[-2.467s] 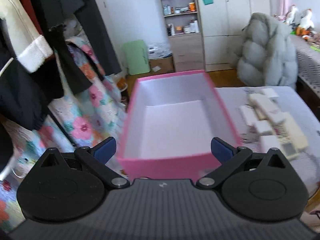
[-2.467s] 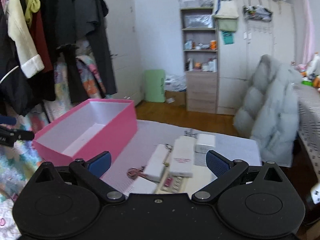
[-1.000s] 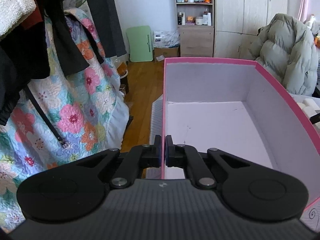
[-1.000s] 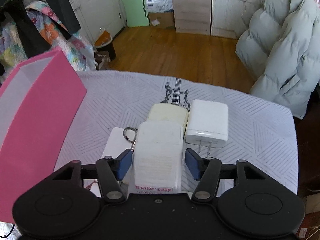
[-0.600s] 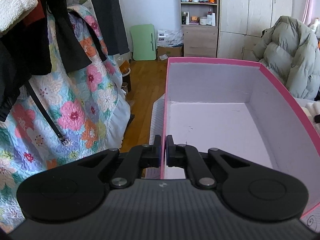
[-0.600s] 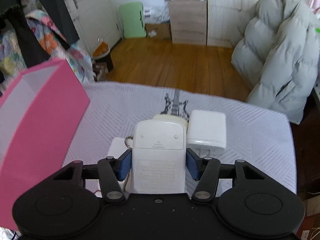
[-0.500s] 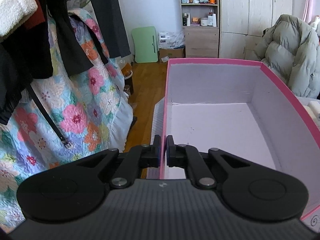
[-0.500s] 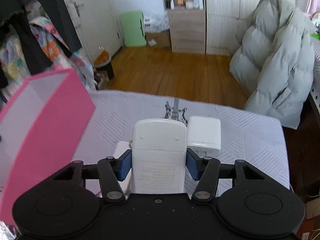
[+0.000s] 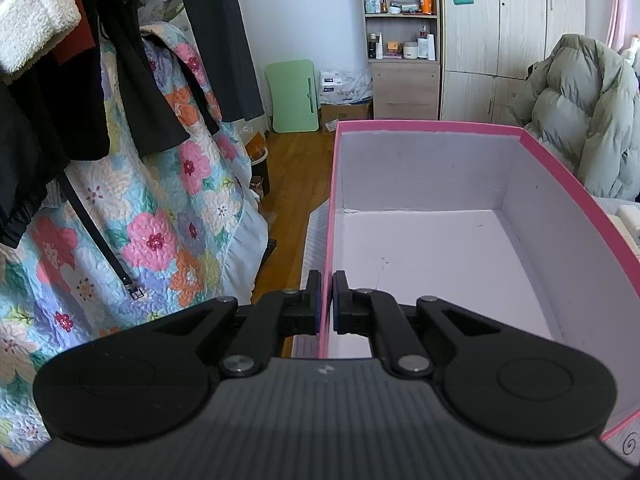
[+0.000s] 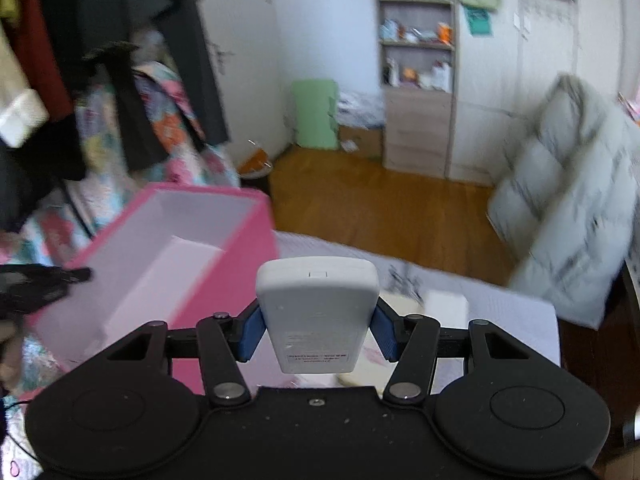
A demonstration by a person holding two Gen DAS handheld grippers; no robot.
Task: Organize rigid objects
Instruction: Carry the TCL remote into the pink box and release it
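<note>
A pink box (image 9: 556,160) with a white, empty inside stands on the table. My left gripper (image 9: 327,280) is shut on its left wall, one finger outside and one inside. In the right wrist view the pink box (image 10: 244,264) is at the left, with the left gripper (image 10: 48,280) showing as a black shape on its near wall. My right gripper (image 10: 318,332) is shut on a white rectangular device (image 10: 316,300), held in the air above the table just right of the box. Its blue pads (image 10: 252,332) press on the device's two sides.
More white objects (image 10: 446,306) lie blurred on the patterned tablecloth (image 10: 512,320) beneath the held device. Dark hanging clothes (image 9: 132,80) and a floral quilt (image 9: 160,220) crowd the left. A grey puffy jacket (image 9: 580,120) sits at the right, with a shelf unit (image 9: 400,40) behind.
My right gripper has closed on the white device, lifted it off the pile and swung up and left toward the pink box. The left gripper stays clamped on the box wall.
</note>
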